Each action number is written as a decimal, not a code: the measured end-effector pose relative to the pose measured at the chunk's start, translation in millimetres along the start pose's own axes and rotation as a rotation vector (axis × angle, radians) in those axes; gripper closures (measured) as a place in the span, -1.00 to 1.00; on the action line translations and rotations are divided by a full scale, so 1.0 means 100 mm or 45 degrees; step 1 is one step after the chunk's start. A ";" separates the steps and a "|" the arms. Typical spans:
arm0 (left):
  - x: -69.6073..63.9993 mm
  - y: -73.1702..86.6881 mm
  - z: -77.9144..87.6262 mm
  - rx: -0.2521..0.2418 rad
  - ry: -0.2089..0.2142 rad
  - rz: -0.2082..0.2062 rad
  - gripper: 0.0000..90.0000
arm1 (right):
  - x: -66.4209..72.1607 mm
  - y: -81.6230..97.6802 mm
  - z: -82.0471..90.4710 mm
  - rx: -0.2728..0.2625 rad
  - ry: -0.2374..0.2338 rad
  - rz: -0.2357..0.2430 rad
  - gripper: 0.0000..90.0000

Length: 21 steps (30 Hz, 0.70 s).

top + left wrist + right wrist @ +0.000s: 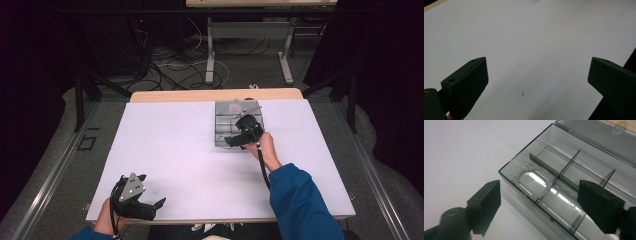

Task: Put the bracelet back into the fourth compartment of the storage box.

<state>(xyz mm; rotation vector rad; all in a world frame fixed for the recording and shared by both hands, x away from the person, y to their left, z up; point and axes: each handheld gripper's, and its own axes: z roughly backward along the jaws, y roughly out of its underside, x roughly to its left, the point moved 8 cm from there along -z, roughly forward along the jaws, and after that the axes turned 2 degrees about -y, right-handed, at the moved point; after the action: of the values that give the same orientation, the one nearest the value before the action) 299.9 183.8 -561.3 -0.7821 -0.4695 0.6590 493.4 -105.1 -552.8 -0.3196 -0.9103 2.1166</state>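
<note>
In the high view, a white worktop (175, 150) carries a clear grey compartment box (239, 125) at its far middle part, with the lid open. The right tongs (235, 141) are over the near edge of this box, held by the right hand (267, 150) in a blue sleeve (300, 200). The left tongs (152, 207) rest near the near left corner of the worktop, well apart from the box.

In the left gripper view, the left tongs (537, 80) are wide open and hold nothing; under them is bare white worktop (536, 37) with a small dark mark (522, 94).

In the right gripper view, the right tongs (540, 200) are also wide open and empty. Between the jaws is the compartment box (574, 170). A ring of small pale beads (534, 182), perhaps a bracelet, lies in the corner compartment nearest the left jaw.
</note>
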 end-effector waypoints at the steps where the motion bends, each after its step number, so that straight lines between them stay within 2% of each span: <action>1: 0.00 0.00 0.00 0.002 0.001 0.002 -0.93 | 0.01 0.02 0.03 0.004 -0.010 -0.005 -0.65; 3: 0.00 0.00 0.00 0.004 0.000 0.002 -0.93 | 0.03 0.06 0.08 0.003 -0.030 0.010 -0.69; 4: 0.00 0.00 0.00 0.000 0.000 0.003 -0.93 | 0.02 0.06 0.10 0.003 -0.035 0.038 -0.71; 5: 0.00 0.00 0.00 0.002 0.000 0.002 -0.93 | 0.04 0.07 0.12 0.015 -0.038 0.021 -0.74; 7: -0.01 0.00 0.01 0.003 0.002 0.010 -0.93 | 0.06 0.07 0.16 -0.002 -0.059 0.032 -0.79; 8: -0.01 0.00 0.01 0.000 0.008 0.020 -0.93 | 0.08 0.08 0.18 0.013 -0.059 0.039 -0.81; 14: -0.01 0.00 0.01 0.007 0.003 0.004 -0.93 | 0.19 0.18 0.35 0.023 -0.096 0.082 -0.89; 21: -0.01 0.00 0.01 0.003 0.004 0.008 -0.93 | 0.25 0.32 0.52 0.017 -0.122 0.098 -0.93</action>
<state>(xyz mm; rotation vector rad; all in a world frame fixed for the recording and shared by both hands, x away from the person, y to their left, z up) 298.3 183.4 -560.9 -0.7827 -0.4640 0.6640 433.1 -125.5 -536.3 -0.2520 -0.9523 2.2236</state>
